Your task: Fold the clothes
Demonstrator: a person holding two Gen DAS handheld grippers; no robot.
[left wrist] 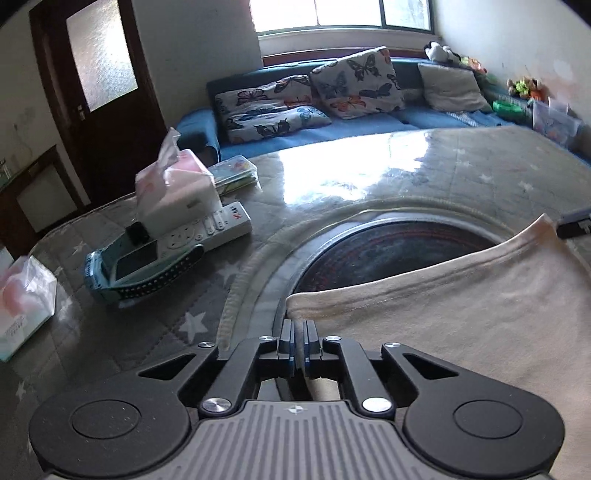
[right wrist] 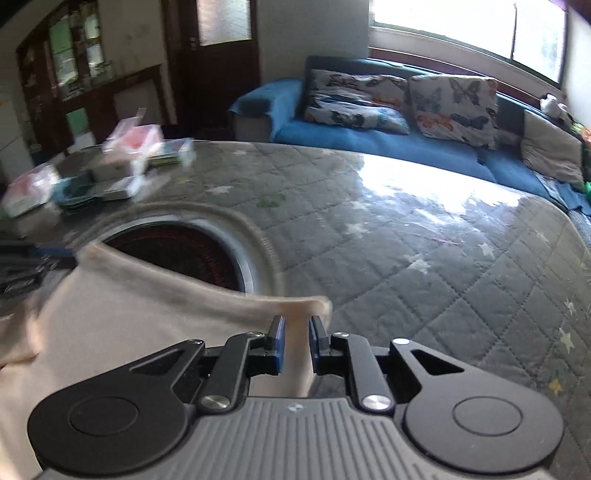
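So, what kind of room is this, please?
Most likely a home living room: a blue sofa with butterfly cushions under a window, and a quilt-covered table holding a remote control.

**Sunlit room behind the table**

I see a bright window [left wrist: 340, 14] at the back, glare washing the quilted table cover [right wrist: 424, 258]. Under it runs a blue sofa [left wrist: 369, 129] with butterfly cushions [left wrist: 354, 83] and a grey one [left wrist: 452, 86]. On my left stand a dark door [left wrist: 99, 70] with frosted glass and white walls [left wrist: 195, 55]; the right view adds a dark cabinet [right wrist: 66, 59].
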